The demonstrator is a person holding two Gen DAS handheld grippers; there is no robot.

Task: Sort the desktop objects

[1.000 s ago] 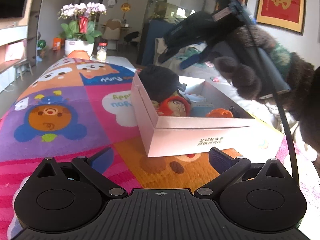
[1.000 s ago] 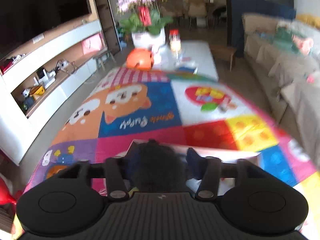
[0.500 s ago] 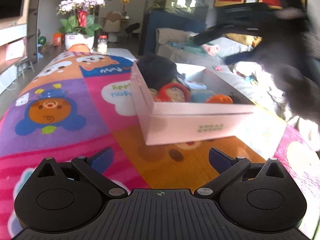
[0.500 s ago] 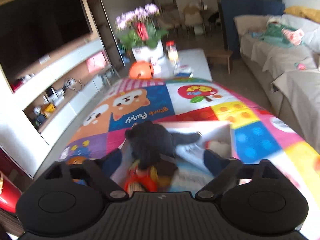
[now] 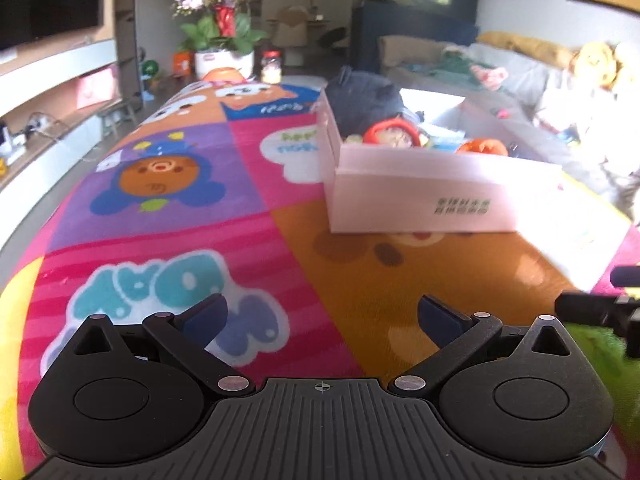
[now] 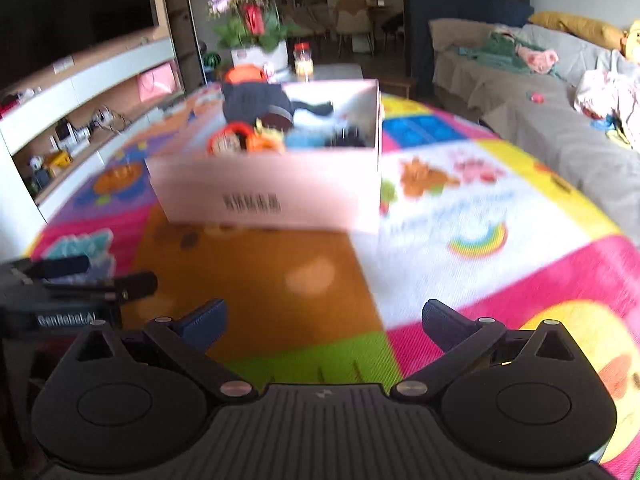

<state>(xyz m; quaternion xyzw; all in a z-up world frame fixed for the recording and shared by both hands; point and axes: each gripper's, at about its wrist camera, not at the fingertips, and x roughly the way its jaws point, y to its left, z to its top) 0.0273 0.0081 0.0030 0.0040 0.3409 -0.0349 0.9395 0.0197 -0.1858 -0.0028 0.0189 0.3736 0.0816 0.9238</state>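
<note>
A white cardboard box [image 5: 416,196] stands on the colourful cartoon mat [image 5: 180,200]; it also shows in the right wrist view [image 6: 264,196]. Inside lie a dark plush toy [image 5: 362,100], a red round toy [image 5: 392,134] and an orange toy [image 5: 482,146]. My left gripper [image 5: 322,316] is open and empty, low over the mat, well short of the box. My right gripper [image 6: 324,318] is open and empty, also back from the box. The left gripper's body [image 6: 60,296] shows at the left edge of the right wrist view.
A flower pot with pink orchids [image 5: 222,36], a jar [image 5: 271,68] and an orange object [image 5: 222,74] stand at the mat's far end. A sofa with clothes and toys [image 6: 540,92] runs along the right. A TV shelf [image 5: 48,92] runs along the left.
My right gripper let go of the dark plush toy into the box, opened, and pulled back and down. Both grippers have drawn away from the box.
</note>
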